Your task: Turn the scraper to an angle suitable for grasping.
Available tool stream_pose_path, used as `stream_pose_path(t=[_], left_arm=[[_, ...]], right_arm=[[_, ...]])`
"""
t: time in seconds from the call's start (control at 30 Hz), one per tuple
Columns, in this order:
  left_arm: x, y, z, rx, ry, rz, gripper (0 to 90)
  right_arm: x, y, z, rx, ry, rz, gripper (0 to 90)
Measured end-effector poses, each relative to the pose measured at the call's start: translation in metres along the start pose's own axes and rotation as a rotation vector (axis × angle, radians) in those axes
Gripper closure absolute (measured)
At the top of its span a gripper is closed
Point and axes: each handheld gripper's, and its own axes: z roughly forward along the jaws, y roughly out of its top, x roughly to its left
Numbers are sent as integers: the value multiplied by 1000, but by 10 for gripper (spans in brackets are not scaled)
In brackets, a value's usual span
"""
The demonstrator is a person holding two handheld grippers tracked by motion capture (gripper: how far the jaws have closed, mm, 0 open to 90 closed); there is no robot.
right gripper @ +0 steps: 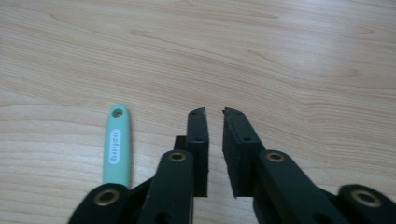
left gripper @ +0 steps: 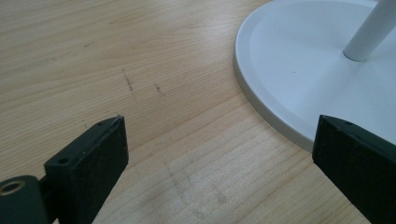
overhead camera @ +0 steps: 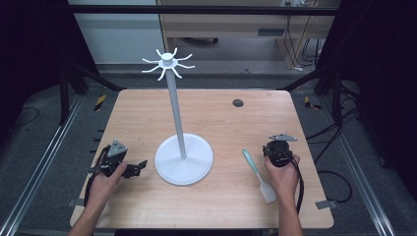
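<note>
On the tabletop [overhead camera: 221,123], the spatula [overhead camera: 259,175] lies flat just left of the right tongs [right gripper: 214,112], not touching them; these tongs are almost clenched and empty. The left tongs [left gripper: 219,140] stand released beside the white stand [overhead camera: 184,158], whose base is farther in.

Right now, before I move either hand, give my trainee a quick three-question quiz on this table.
1. True or false: the spatula hangs from a hook on the white stand.
2. Which tongs are spread wide: left tongs or right tongs?
3. Multiple choice: the spatula's handle is A) red, B) mint green, C) black.

Key:
1. False; it lies flat on the table, beside the right tongs.
2. Left tongs; the right tongs are nearly closed and grip nothing.
3. B
</note>
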Motion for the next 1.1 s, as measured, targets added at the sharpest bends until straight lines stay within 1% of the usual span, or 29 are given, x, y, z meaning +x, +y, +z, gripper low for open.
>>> stream_pose_path(t=[0.03, 0.07, 0.13, 0.2, 0.4, 0.6, 0.67, 0.73, 0.93, 0.97, 1.1], left_arm=[[0, 0, 0, -2, -2, -3, 32], [0, 0, 0, -2, -3, -3, 32], [0, 0, 0, -2, -5, -1, 32], [0, 0, 0, -2, -5, -1, 32], [0, 0, -1, -2, -4, -2, 32], [0, 0, 0, -1, -7, -1, 32], [0, 0, 0, 0, -8, 2, 32], [-1, 0, 1, -1, -10, -1, 32], [-2, 0, 1, 3, -12, 7, 32], [-2, 0, 1, 4, -14, 7, 32], [-3, 0, 2, 5, -18, 5, 32]], right_arm=[[1, 0, 0, 6, 7, 1, 863], [2, 0, 1, 11, 12, -11, 882], [5, 1, 2, 26, 24, -19, 900], [9, 2, 3, 34, 38, -24, 900], [19, 3, 7, 71, 80, -62, 900], [25, 4, 11, 85, 113, -86, 900], [26, 3, 12, 89, 116, -92, 900], [30, 3, 15, 112, 121, -108, 900], [32, 3, 18, 122, 117, -109, 900], [32, 3, 21, 130, 113, -115, 900], [32, 2, 24, 149, 104, -111, 900]])
